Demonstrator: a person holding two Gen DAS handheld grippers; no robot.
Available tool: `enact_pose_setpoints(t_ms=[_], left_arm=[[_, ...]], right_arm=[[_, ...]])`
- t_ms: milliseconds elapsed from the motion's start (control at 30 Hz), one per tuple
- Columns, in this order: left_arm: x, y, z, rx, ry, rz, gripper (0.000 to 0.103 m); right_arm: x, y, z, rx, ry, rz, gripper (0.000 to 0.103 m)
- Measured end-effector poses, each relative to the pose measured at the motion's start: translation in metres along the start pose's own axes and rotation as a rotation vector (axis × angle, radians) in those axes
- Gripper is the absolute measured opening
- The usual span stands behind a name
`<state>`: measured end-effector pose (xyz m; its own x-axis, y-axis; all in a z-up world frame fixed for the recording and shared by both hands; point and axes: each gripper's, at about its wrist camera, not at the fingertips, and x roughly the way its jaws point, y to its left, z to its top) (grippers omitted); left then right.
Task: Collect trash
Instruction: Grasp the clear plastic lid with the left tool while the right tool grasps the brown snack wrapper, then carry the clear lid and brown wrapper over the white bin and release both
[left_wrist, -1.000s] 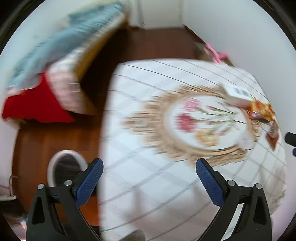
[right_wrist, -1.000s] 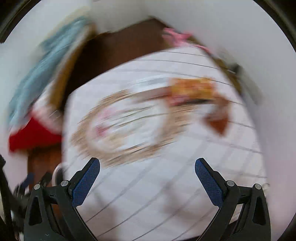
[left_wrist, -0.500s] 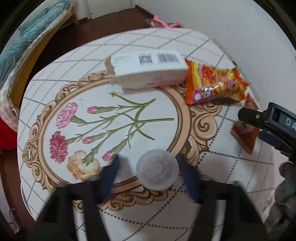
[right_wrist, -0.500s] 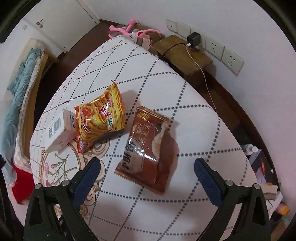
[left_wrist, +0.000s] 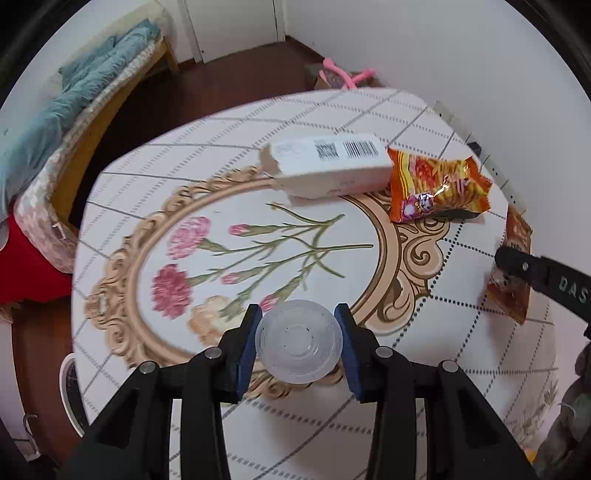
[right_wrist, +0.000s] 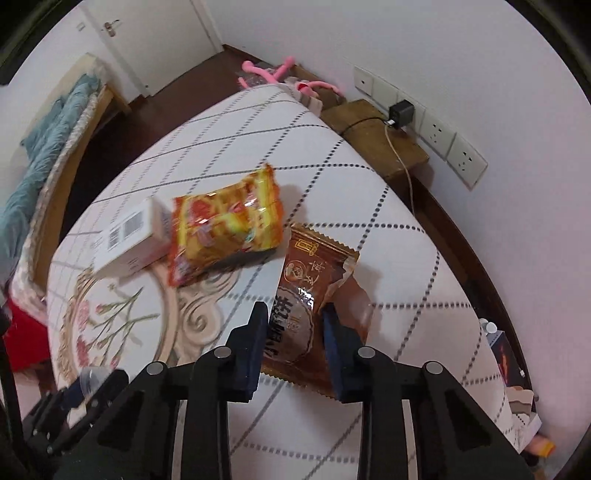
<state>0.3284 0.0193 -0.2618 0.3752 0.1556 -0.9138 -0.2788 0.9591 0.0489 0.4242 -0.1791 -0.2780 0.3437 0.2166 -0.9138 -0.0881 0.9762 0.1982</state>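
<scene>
A clear plastic cup (left_wrist: 299, 332) stands on the round patterned table (left_wrist: 221, 155), with my left gripper (left_wrist: 298, 317) closing on it, both blue pads against its sides. My right gripper (right_wrist: 294, 314) is closing on a brown snack wrapper (right_wrist: 314, 266), which buckles between the pads; in the left wrist view that wrapper (left_wrist: 517, 236) lies at the table's right edge under a black finger (left_wrist: 532, 271). An orange snack bag (right_wrist: 225, 221) and a white barcoded box (right_wrist: 125, 236) lie side by side further back, the bag (left_wrist: 436, 184) to the right of the box (left_wrist: 328, 162).
A bed with a teal blanket (left_wrist: 74, 103) stands left of the table. A wooden stool (right_wrist: 373, 136) and wall sockets with a charger (right_wrist: 400, 110) are at the far right. A white round bin rim (left_wrist: 68, 387) shows on the floor at lower left.
Both grippers went from wide open to closed. The left came over the table and closed around the cup. The right came down and closed on the brown wrapper, crumpling it.
</scene>
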Motion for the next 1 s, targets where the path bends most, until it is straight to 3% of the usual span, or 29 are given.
enact_pose_setpoints(t_ms=[367,700,1000], left_arm=[[-0.102,0.073,-0.042,-0.053,-0.116,0.009,0.037],[-0.191,0.192,-0.09,-0.168,-0.23,0.096,0.037],[-0.202,0.311,-0.151,-0.328,-0.221,0.198,0.037]], right_arm=[[-0.096,0.06,-0.065,-0.115,-0.079,0.183,0.029],[-0.159,0.19,-0.14,-0.312,-0.074,0.402,0.029],[-0.147,0.328,-0.21,-0.486,0.04,0.503,0.029]])
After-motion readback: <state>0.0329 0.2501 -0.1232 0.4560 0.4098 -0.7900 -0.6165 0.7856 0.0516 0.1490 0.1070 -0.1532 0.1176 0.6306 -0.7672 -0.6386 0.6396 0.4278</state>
